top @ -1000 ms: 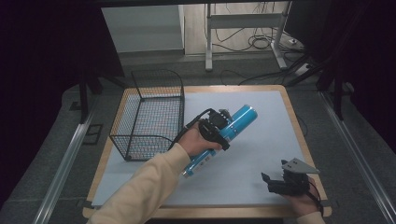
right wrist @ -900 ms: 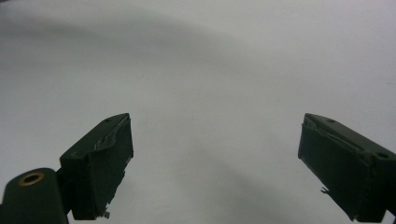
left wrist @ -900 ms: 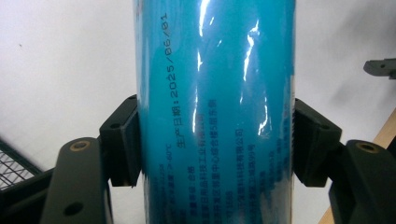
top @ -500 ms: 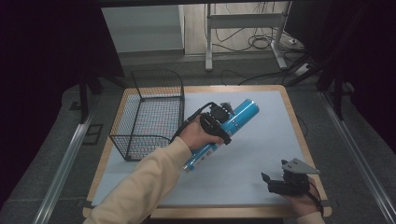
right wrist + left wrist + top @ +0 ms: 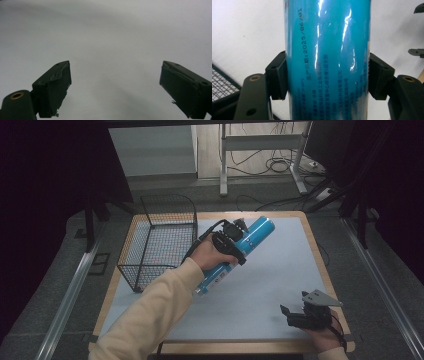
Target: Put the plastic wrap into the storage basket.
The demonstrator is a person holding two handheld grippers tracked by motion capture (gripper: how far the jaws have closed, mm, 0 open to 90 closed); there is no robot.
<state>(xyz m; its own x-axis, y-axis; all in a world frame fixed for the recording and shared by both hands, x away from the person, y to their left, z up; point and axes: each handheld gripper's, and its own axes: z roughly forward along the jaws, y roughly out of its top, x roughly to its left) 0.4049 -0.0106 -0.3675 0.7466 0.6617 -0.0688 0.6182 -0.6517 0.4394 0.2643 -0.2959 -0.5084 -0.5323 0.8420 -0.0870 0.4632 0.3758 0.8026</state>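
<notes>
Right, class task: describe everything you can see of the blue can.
The blue can is a long, glossy cylinder that looks like metal, with small dark print and the date 2025/06/01 on its side. The left gripper clamps it across the middle, one pad on each side. It slants over the table, beside the wire basket.
</notes>
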